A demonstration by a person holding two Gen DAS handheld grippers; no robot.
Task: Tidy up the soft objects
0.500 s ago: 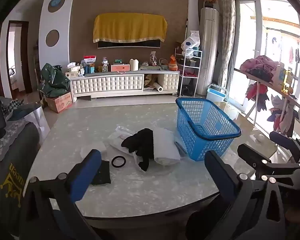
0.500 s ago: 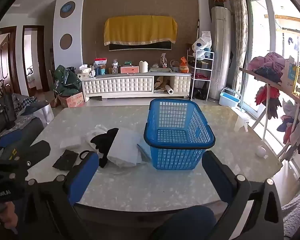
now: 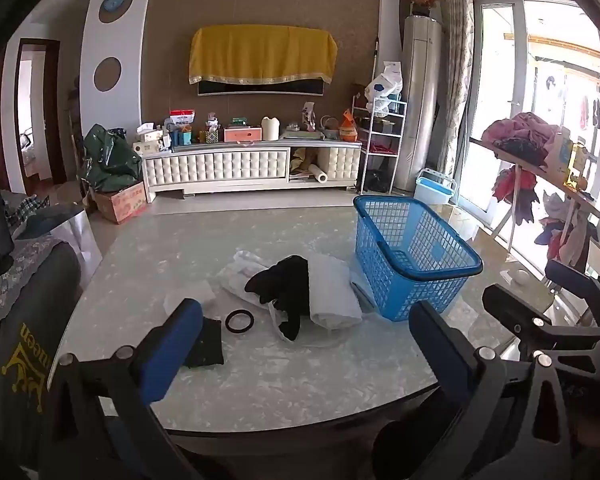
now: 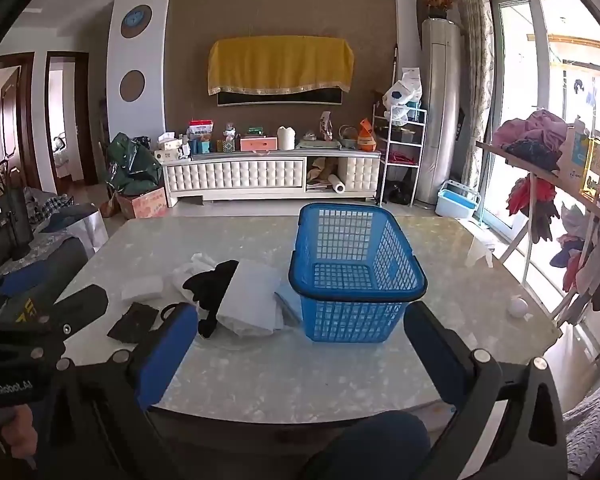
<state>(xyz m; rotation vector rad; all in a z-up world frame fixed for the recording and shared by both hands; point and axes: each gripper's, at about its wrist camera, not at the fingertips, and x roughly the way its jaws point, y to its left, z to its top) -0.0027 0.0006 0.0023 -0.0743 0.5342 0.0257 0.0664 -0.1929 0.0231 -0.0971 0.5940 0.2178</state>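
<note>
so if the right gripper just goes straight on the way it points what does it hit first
Probably the blue basket, standing centred ahead between the open right gripper fingers; only bare table lies before it, though depth is unclear.

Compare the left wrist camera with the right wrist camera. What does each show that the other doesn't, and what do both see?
Left wrist only: the black rubber ring in full; the right view's own finger half hides it.
Right wrist only: a person's hand at the lower left.
Both: the empty blue plastic mesh basket, the pile of black and white cloths beside it, and the pale marble table.
</note>
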